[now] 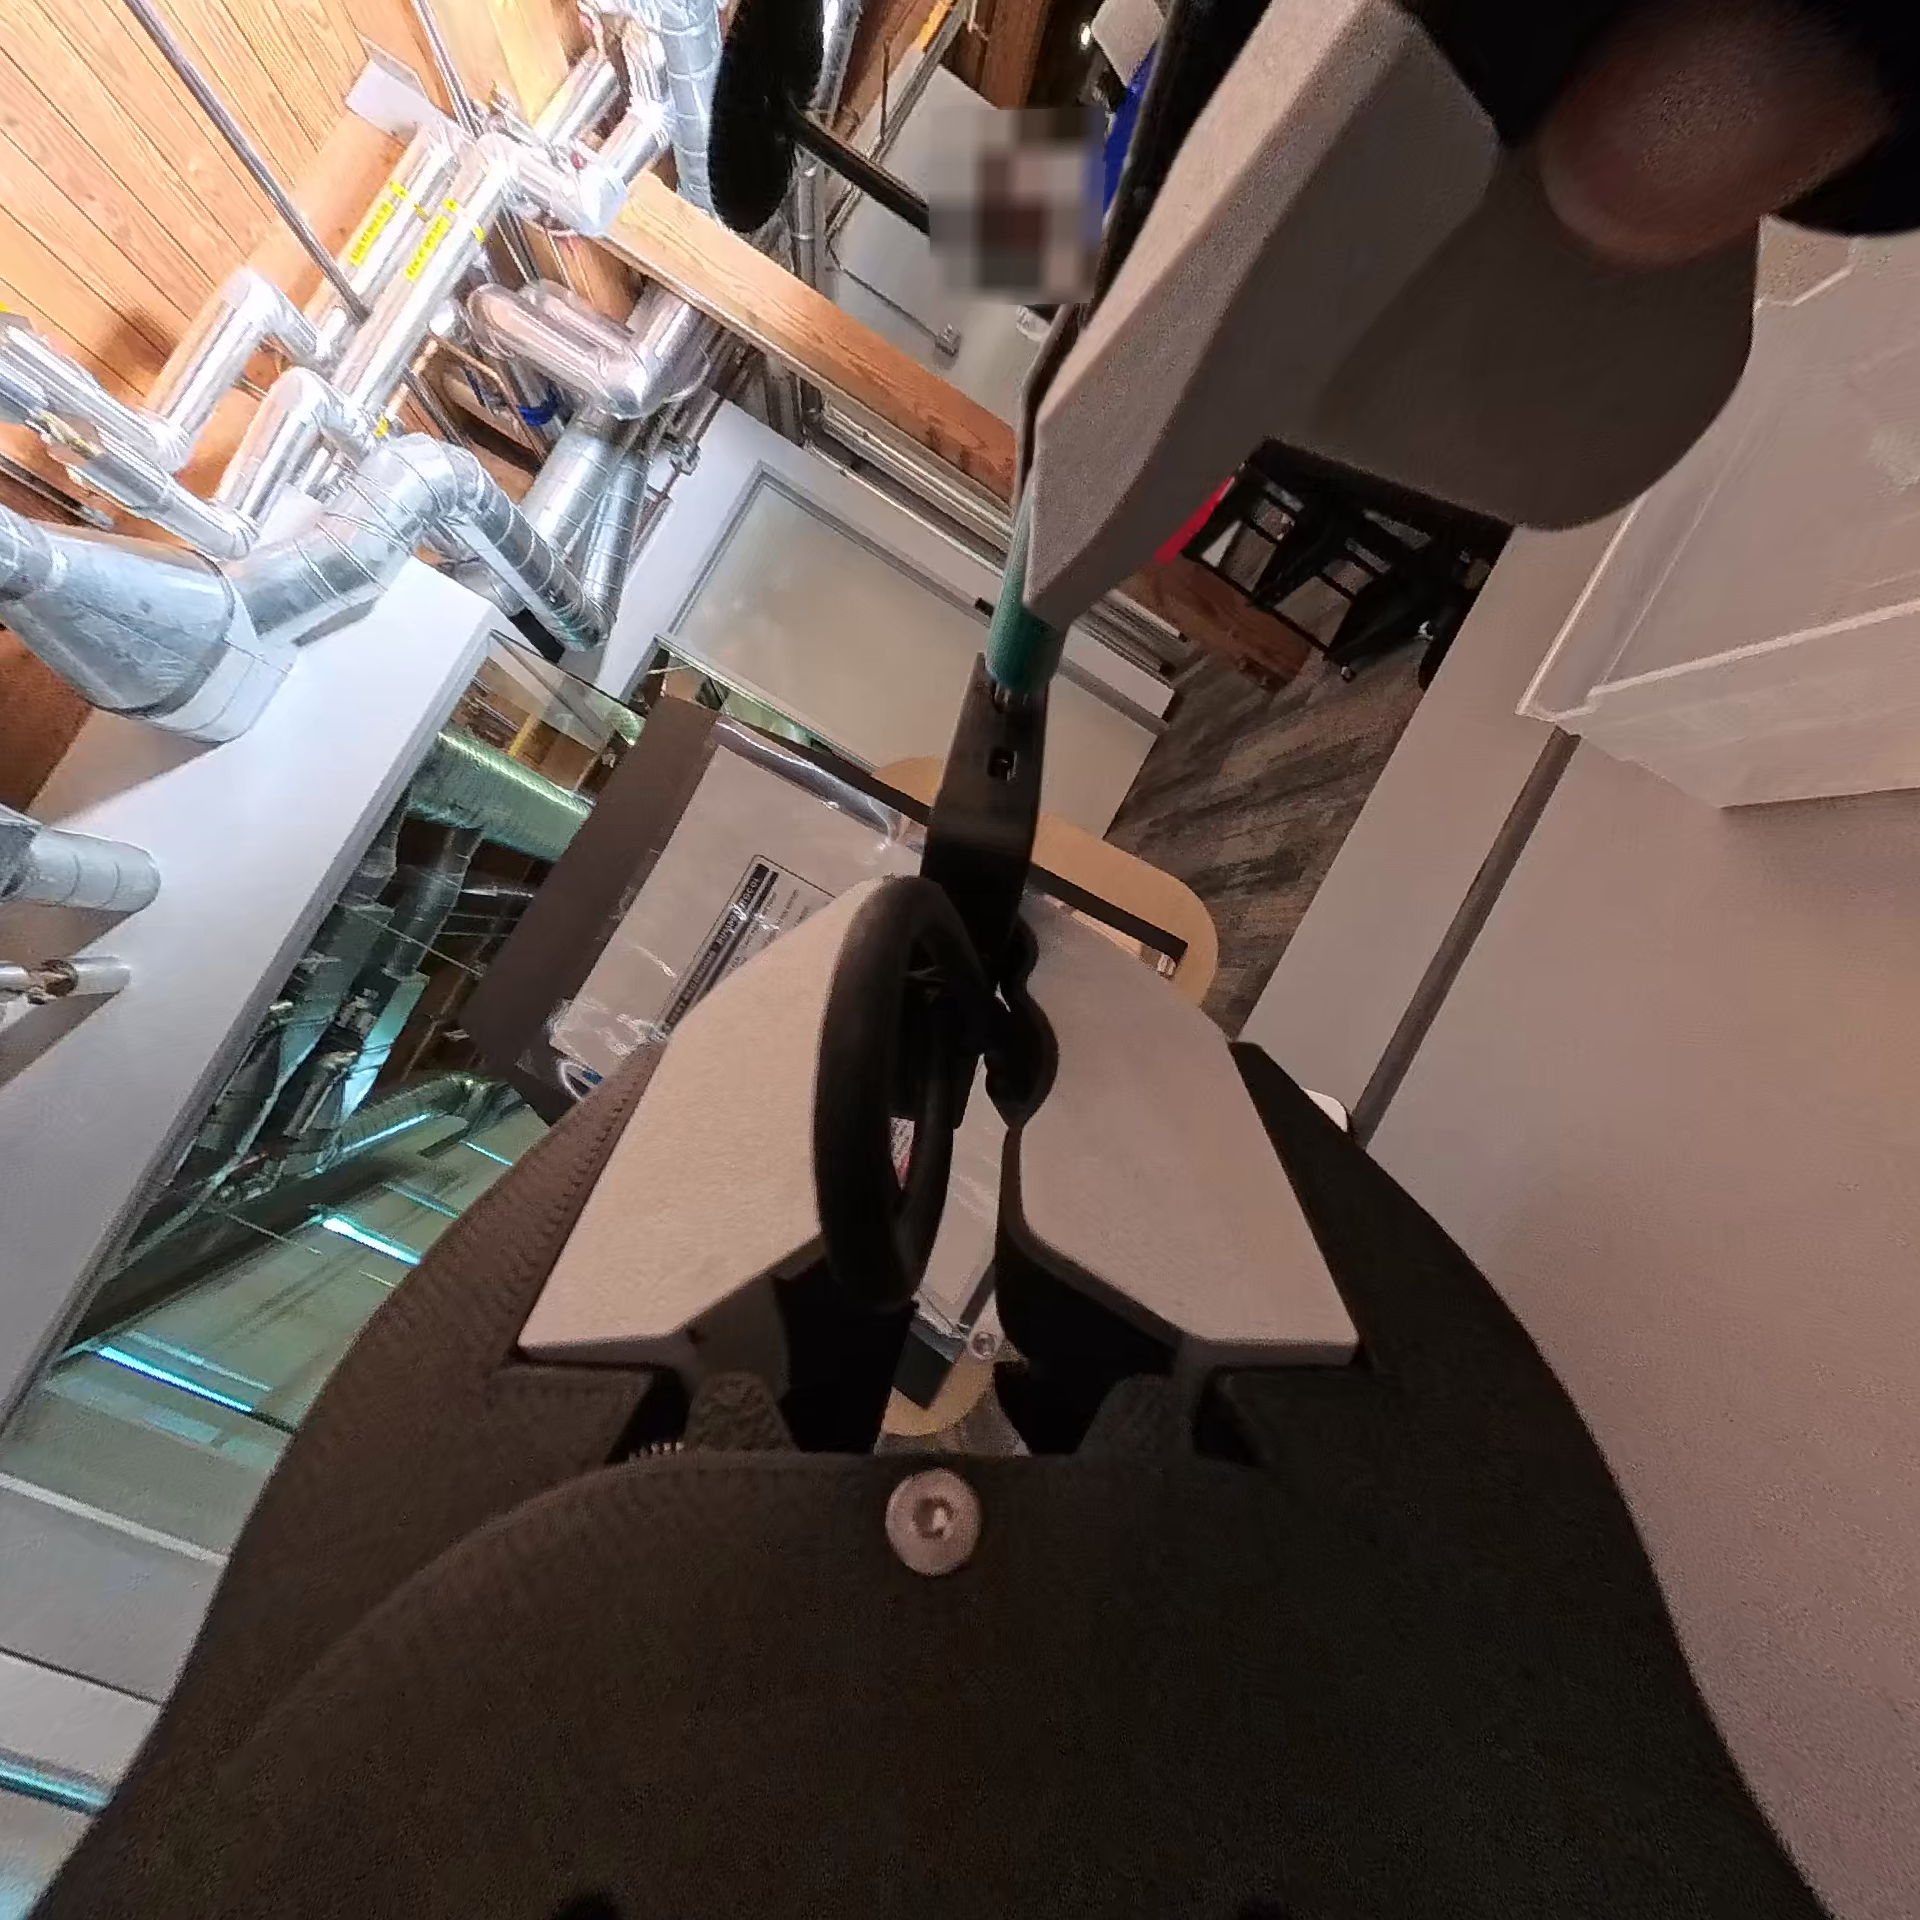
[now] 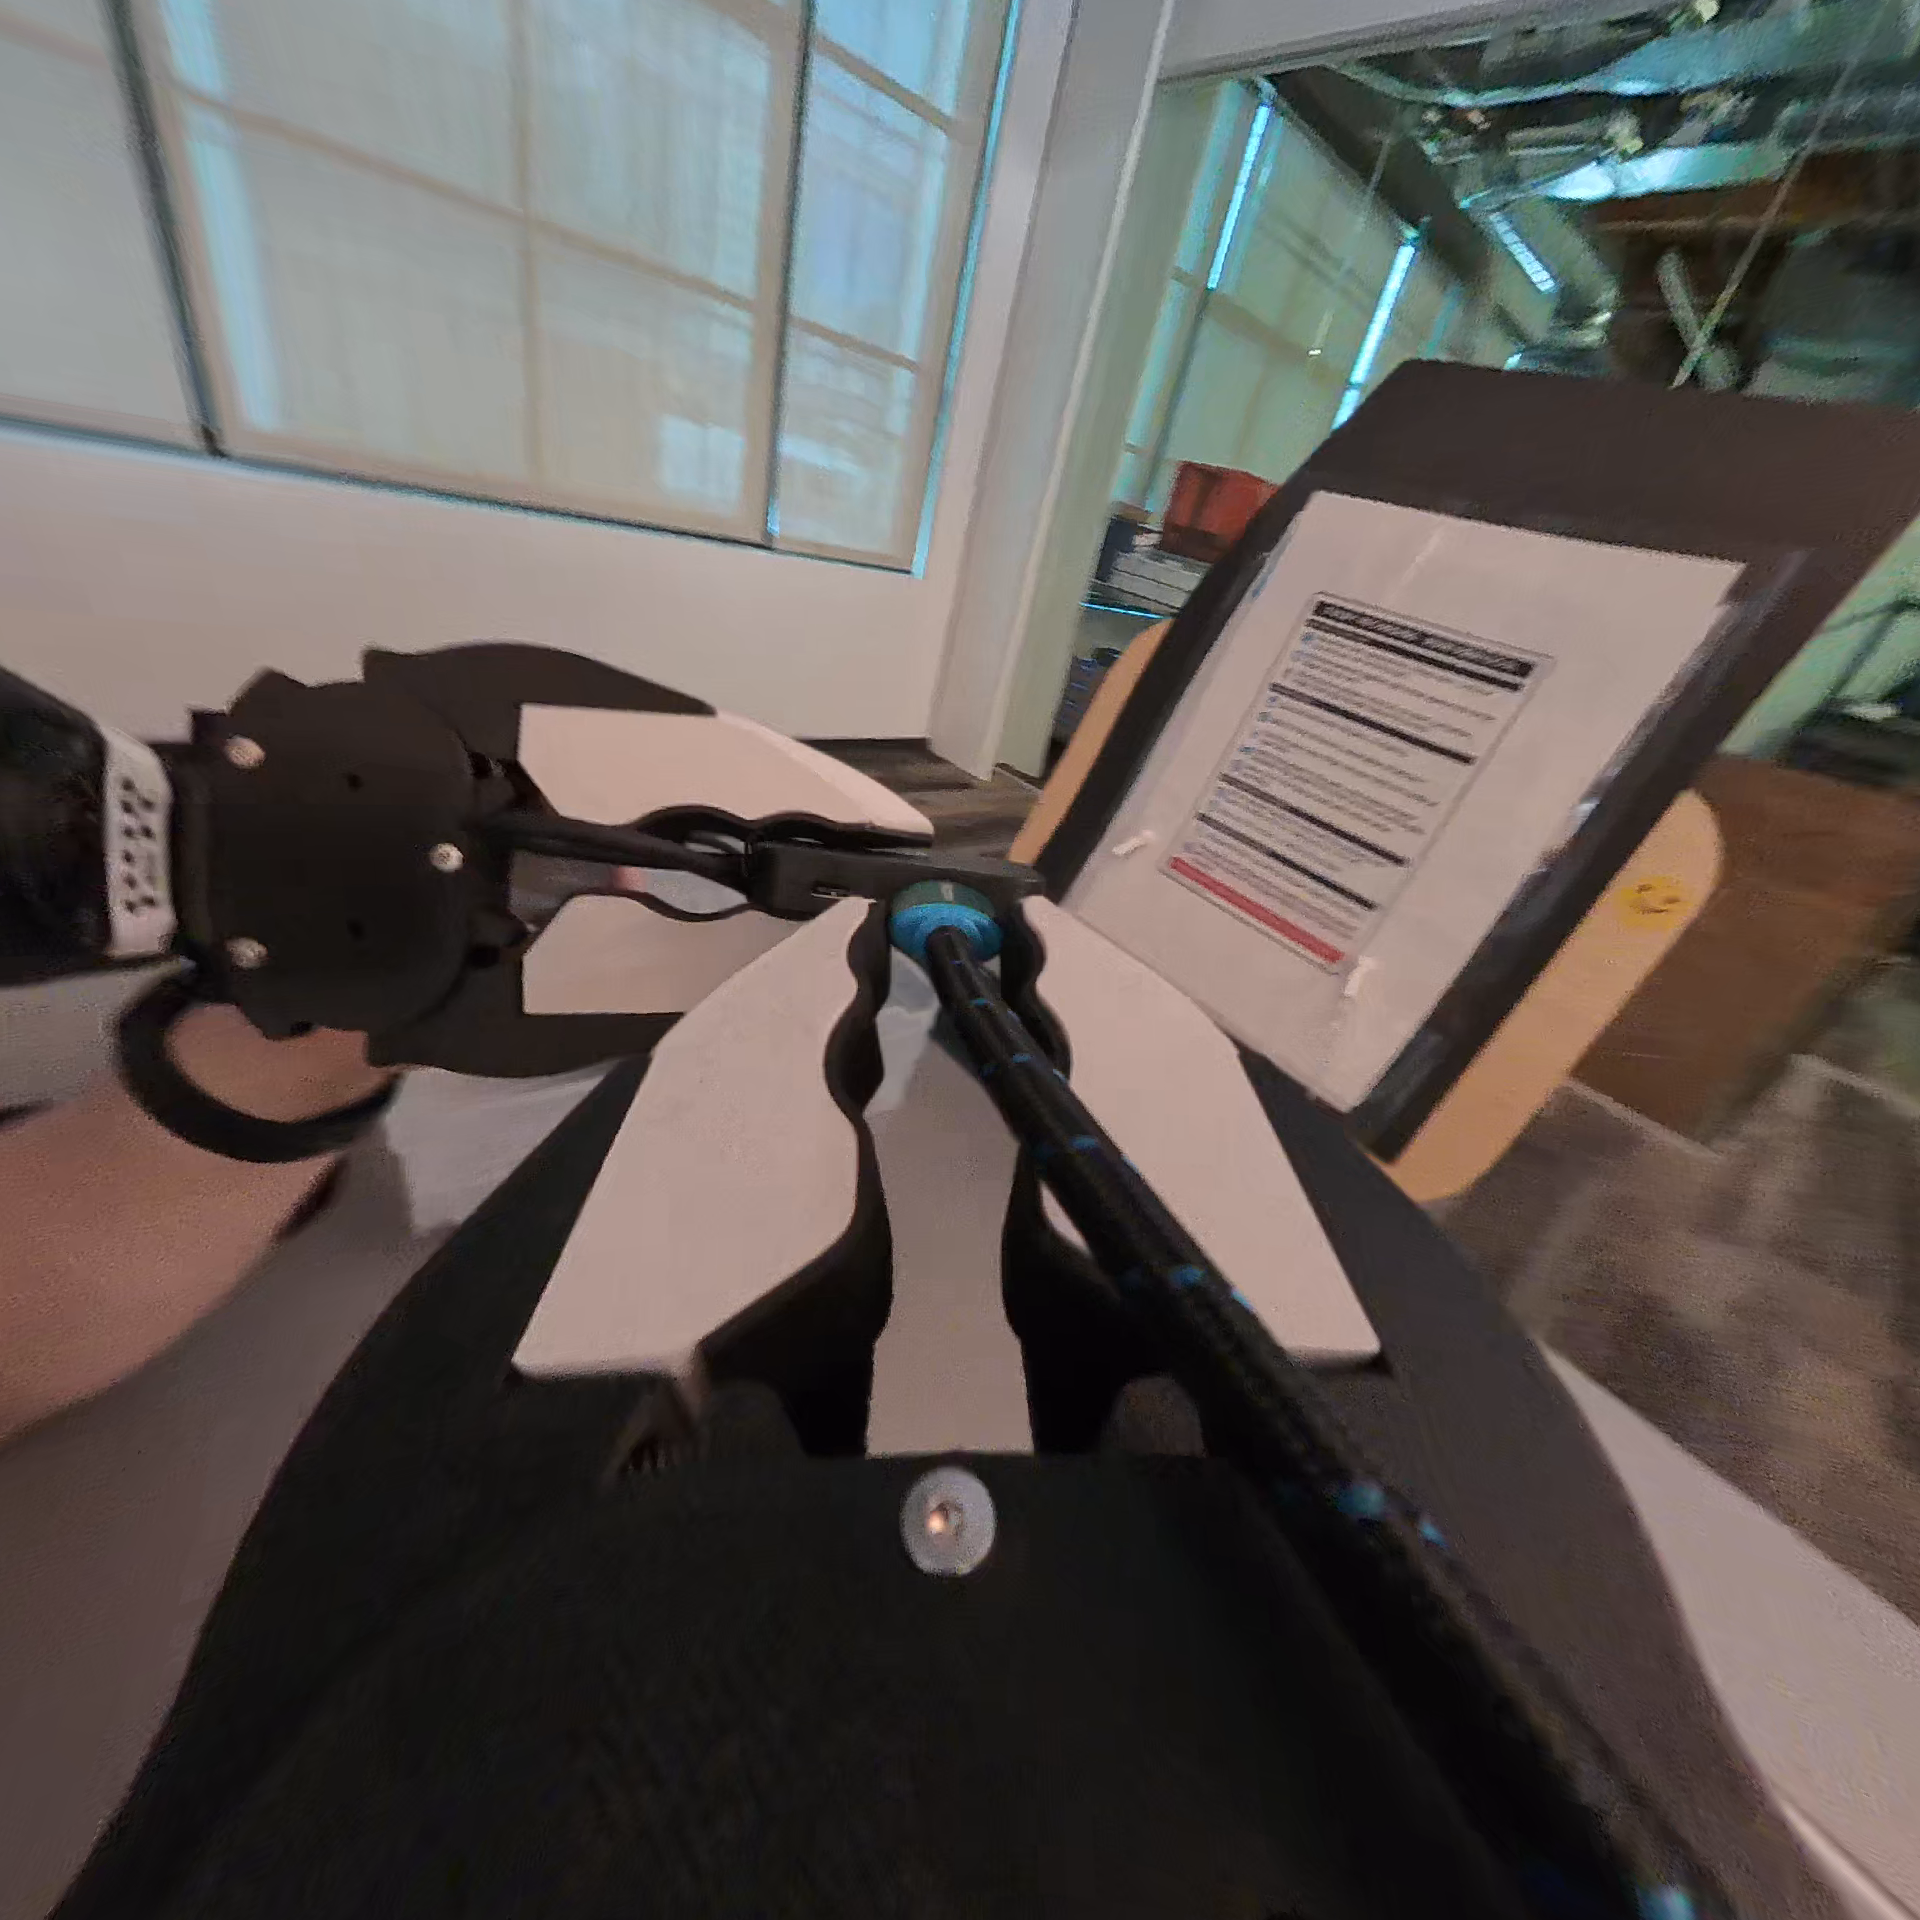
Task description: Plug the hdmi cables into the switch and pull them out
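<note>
Between our two grippers sits the switch [image 2: 873, 878], a small flat black box held up in the air, well clear of any surface. We have the left gripper [image 2: 831, 831] clamped on one end of it, pads pressed flat above and below; in the left wrist view that gripper [image 1: 987, 997] shows its fingers closed on the switch [image 1: 982, 821] with a black cable loop [image 1: 883, 1081] curling between them. We have the right gripper [image 2: 940, 925] closed round the blue plug [image 2: 940, 920] of a braided black cable with blue flecks [image 2: 1143, 1184], which runs back over the right finger toward the camera. The plug meets the switch's edge; how deep it sits we cannot tell. From the left wrist view the right gripper [image 1: 1039, 623] comes in from above, gripping the teal plug [image 1: 1023, 639] at the switch's far end. Behind stands a black-framed board carrying a printed sheet [image 2: 1382, 769], tilted. Silver ducts [image 1: 312, 468] run overhead.
</note>
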Demonstrator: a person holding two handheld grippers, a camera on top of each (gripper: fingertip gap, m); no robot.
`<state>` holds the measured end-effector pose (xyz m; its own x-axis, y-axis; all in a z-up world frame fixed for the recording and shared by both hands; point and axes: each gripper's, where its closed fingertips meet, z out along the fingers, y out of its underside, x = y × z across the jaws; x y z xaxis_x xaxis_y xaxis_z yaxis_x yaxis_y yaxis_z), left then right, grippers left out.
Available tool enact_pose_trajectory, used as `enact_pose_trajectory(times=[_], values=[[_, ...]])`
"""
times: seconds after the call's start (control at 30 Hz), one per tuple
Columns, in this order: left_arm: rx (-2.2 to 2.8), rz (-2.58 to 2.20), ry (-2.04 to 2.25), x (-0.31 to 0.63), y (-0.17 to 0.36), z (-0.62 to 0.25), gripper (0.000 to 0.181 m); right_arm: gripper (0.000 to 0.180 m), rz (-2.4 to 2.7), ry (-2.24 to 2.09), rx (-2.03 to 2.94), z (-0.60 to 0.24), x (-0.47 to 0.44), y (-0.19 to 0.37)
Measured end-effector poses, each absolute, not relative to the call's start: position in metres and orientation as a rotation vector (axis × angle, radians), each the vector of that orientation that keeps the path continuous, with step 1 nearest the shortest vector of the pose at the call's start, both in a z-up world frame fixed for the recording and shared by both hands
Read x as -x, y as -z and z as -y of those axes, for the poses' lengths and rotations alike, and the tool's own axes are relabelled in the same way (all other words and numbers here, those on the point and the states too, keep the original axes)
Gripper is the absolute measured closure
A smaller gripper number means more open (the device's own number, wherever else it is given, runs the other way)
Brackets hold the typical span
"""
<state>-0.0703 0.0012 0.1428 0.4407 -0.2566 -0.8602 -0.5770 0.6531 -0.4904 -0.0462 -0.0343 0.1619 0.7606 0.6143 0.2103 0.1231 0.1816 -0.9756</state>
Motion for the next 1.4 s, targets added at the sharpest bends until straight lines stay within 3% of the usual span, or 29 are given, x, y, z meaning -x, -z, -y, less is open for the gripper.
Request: enact_pose_trajectory(times=[0.03,0.23,0.43,0.63,1.0,1.4], values=[[0.879,-1.132,-0.233,0.070,-0.143,0.000,0.164,0.158,0.661,-0.426,1.372,0.035,0.046,-0.163],[1.119,-1.072,-0.453,0.105,-0.129,-0.046,0.165,0.158,0.644,-0.157,1.355,0.041,0.020,-0.175],[1.173,-1.053,-0.142,0.124,-0.137,-0.048,0.164,0.158,0.543,-0.303,1.456,0.077,-0.045,-0.189],[1.123,-1.107,-0.114,0.111,-0.138,-0.031,0.168,0.158,0.503,-0.455,1.640,0.060,-0.102,-0.141],[1.110,-1.175,-0.138,0.096,-0.127,-0.025,0.165,0.158,0.380,-0.679,2.209,0.044,-0.143,-0.003],[1.099,-1.177,-0.148,0.097,-0.128,-0.023,0.164,0.153,0.297,-0.746,2.394,0.037,-0.162,0.056]])
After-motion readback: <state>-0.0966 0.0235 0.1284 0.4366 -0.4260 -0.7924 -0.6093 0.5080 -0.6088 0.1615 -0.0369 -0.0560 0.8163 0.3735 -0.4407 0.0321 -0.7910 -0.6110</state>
